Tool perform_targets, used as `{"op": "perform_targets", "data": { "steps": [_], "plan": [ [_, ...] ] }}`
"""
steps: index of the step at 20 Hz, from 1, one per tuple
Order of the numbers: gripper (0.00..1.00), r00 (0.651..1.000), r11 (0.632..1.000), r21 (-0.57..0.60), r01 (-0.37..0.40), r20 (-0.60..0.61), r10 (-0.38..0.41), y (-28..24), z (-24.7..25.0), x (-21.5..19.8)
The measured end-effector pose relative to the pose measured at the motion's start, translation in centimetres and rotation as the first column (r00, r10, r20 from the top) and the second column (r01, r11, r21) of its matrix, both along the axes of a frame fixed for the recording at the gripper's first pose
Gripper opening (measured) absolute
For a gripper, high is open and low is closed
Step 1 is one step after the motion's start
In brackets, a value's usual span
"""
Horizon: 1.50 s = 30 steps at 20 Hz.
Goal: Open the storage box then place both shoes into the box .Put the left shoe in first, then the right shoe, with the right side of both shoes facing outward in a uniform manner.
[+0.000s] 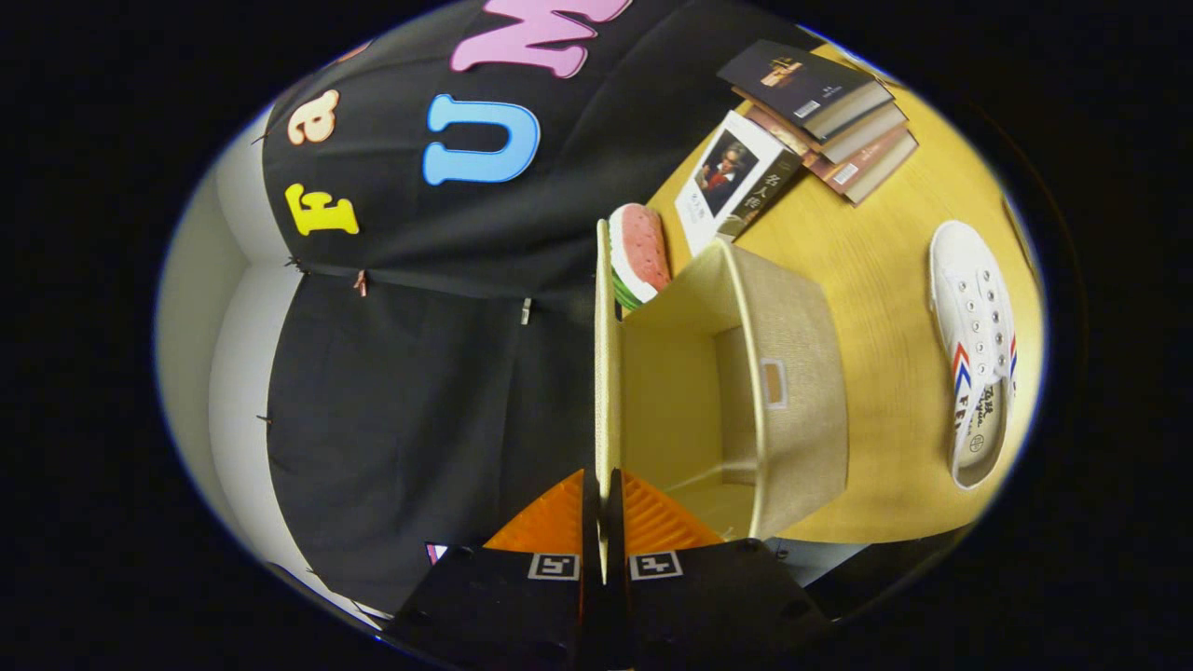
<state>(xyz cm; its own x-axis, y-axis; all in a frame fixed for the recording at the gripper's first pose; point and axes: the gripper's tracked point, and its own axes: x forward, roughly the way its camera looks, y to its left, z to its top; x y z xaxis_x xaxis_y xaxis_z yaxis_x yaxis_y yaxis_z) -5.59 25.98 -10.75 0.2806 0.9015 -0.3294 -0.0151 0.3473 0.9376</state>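
Storage box (746,391) sits open on the table (885,280) just ahead of our tongs (604,508), and we see its thin lid (606,373) standing edge-on and pinched between both fingers. One white shoe (977,349) lies on the table well beyond the box's far side, with a stack of books (820,112) and a watermelon-slice toy (638,252) further off.

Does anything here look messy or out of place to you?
Mostly tidy. The gripper is pinching the storage box's lid, which is swung open and stands on edge. The box is empty inside. One white shoe lies on the table beyond the box. The book stack is slightly fanned, not squared.
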Motion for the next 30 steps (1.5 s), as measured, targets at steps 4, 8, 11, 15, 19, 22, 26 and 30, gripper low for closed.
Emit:
{"op": "perform_targets", "data": {
  "steps": [4, 8, 11, 15, 19, 22, 26, 30],
  "plan": [
    [0.05, 0.998, 0.999, 0.032, -0.026, 0.059, 0.024, 4.0, 3.2, -0.5],
    [0.05, 0.993, 0.996, 0.05, -0.069, 0.096, 0.064, 8.9, 5.5, -0.9],
    [0.05, 0.986, 0.993, 0.047, -0.112, 0.126, 0.105, 13.0, 6.5, -1.3],
    [0.05, 0.977, 0.987, 0.026, -0.158, 0.149, 0.152, 18.8, 5.9, -1.8],
    [0.05, 0.969, 0.979, -0.004, -0.204, 0.142, 0.202, 23.9, 3.8, -2.8],
    [0.05, 0.962, 0.971, -0.044, -0.233, 0.136, 0.237, 26.6, 2.3, -3.3],
    [0.05, 0.96, 0.966, -0.097, -0.24, 0.125, 0.251, 28.6, 0.8, -3.4],
    [0.52, 0.938, 0.961, -0.155, -0.231, 0.228, 0.262, 28.9, 1.1, -3.2]
  ]
}}
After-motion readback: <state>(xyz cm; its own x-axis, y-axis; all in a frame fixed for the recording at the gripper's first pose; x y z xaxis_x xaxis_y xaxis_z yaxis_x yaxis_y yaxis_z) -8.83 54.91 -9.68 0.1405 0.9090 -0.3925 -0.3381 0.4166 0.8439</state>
